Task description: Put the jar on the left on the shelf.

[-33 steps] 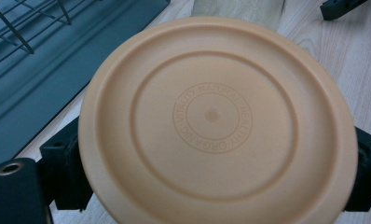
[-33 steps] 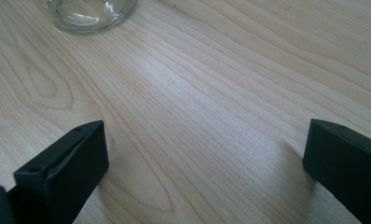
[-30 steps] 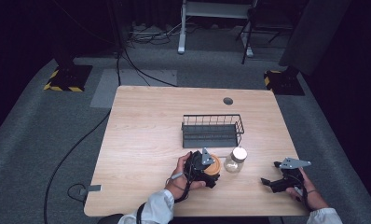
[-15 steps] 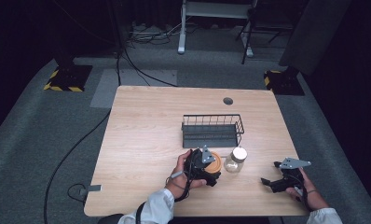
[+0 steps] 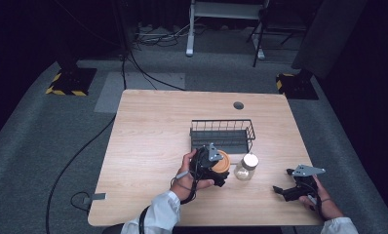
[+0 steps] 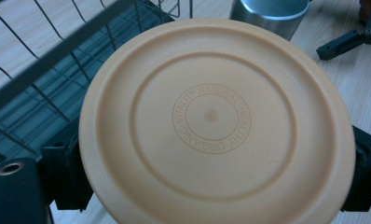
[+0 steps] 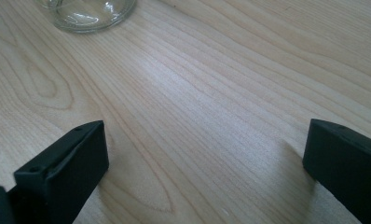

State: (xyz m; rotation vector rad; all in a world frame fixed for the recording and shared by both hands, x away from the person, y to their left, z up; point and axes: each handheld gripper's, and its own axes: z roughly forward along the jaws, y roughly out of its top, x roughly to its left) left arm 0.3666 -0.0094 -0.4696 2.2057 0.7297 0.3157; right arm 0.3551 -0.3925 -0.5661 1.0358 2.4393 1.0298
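the left gripper (image 5: 216, 168) is clamping an orange lid (image 6: 211, 121) beside the basket (image 5: 222, 132), seemingly for stowing, while the right gripper (image 5: 285, 191) is idling, jaws apart.

Bright overhead light washes the wooden table (image 5: 148, 146) while the surrounding floor sinks into near black, the orange lid (image 6: 211, 116) sits sharp between the left jaws with the basket (image 6: 44, 79) beyond it blurred, and soft shadows pool under the right jaws.
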